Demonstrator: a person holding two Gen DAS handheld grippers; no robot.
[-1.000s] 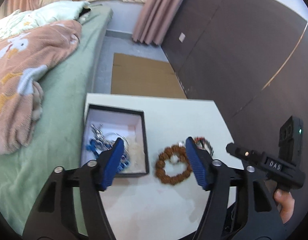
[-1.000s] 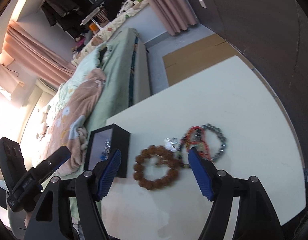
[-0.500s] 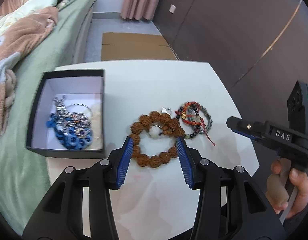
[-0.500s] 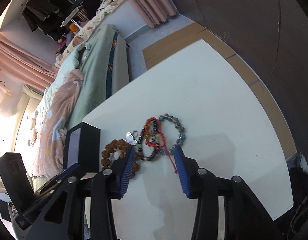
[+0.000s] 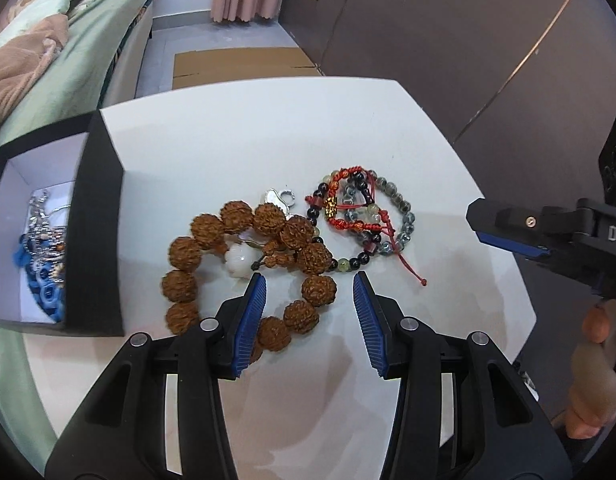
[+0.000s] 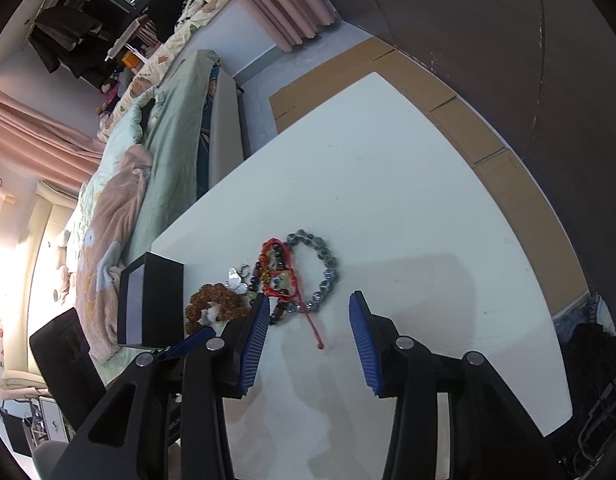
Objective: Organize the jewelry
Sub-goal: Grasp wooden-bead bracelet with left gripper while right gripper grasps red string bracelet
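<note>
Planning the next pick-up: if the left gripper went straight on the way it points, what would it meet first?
Most likely the brown seed bracelet: the left gripper, jaws open, has that bracelet's right-hand beads lying just ahead between them. The tangle of small bead bracelets sits further on. Height above the white table is unclear.

Brown bead bracelet [image 5: 244, 268], red cord bracelet [image 5: 349, 210], black box [image 5: 96, 236], white table [image 5: 268, 128], blue fingers [image 5: 250, 320]
</note>
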